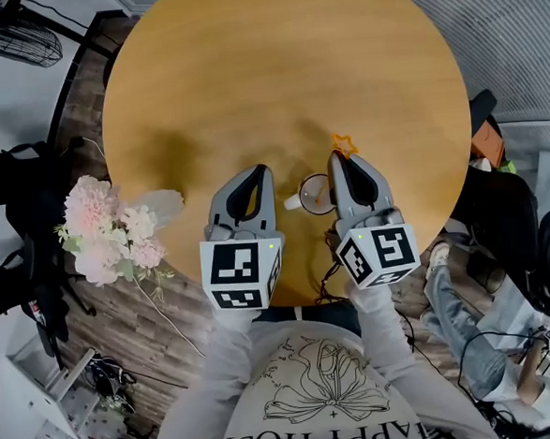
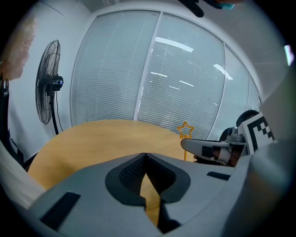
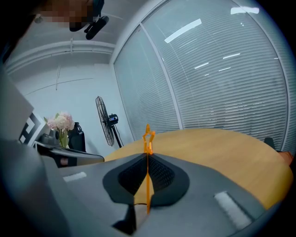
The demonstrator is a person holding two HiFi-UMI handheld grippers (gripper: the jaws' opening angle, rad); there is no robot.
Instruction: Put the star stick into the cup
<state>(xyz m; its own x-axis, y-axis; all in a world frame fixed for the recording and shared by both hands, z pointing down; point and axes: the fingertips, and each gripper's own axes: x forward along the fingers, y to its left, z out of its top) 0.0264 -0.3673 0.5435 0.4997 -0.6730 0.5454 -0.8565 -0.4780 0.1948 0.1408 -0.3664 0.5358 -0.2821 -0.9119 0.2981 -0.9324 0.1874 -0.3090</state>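
Right gripper [image 1: 340, 159] clenched on the star stick [image 1: 345, 144], star up, so we can drop its tail into the cup [image 1: 315, 194] just beside it | left gripper [image 1: 261, 171] closed on nothing, hovering left of the cup, we judge ready to steady it.

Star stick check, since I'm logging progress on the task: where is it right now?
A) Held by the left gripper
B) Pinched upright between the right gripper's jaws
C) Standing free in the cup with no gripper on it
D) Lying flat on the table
B: in the right gripper view the star stick stands upright, pinched between the shut jaws of the right gripper.
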